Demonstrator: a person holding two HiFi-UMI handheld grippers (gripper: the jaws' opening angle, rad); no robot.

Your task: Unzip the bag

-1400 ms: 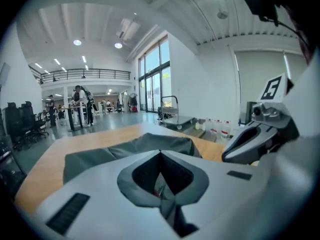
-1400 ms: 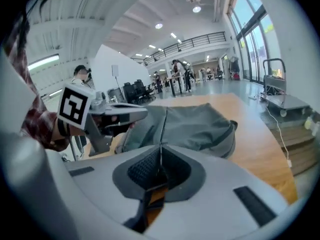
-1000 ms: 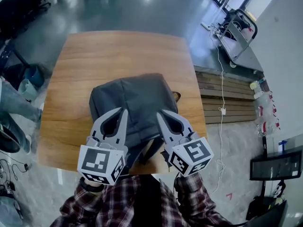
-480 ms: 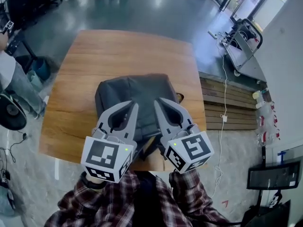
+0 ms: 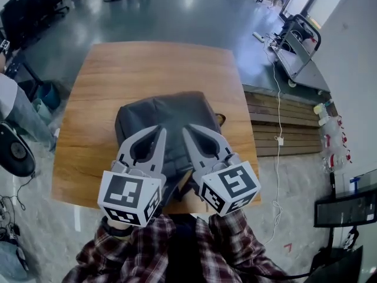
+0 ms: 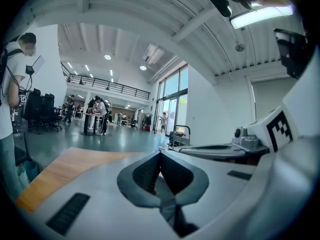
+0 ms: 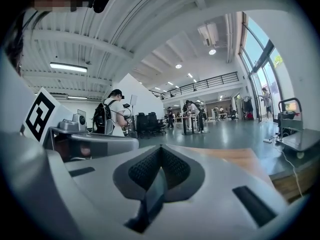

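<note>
A dark grey backpack (image 5: 171,119) lies flat on the wooden table (image 5: 147,63) in the head view, its straps hanging toward the near edge. My left gripper (image 5: 159,130) hovers over the bag's near left part, jaws shut on nothing. Just to its right my right gripper (image 5: 187,128) is held over the near right part, also shut and empty. No zipper pull can be made out. The left gripper view shows its own closed jaws (image 6: 160,154) aimed level at the hall, and the right gripper view its closed jaws (image 7: 161,149) likewise. Neither gripper view shows the bag.
Wooden slatted platform (image 5: 277,119) lies right of the table, with a white cable (image 5: 277,87) over it. A metal cart (image 5: 297,37) stands at the back right. A person (image 5: 9,108) is at the left edge, near office chairs (image 5: 23,10).
Both grippers have drawn a little closer together and slightly farther over the bag. Their jaws stayed shut. The head camera shifted a bit.
</note>
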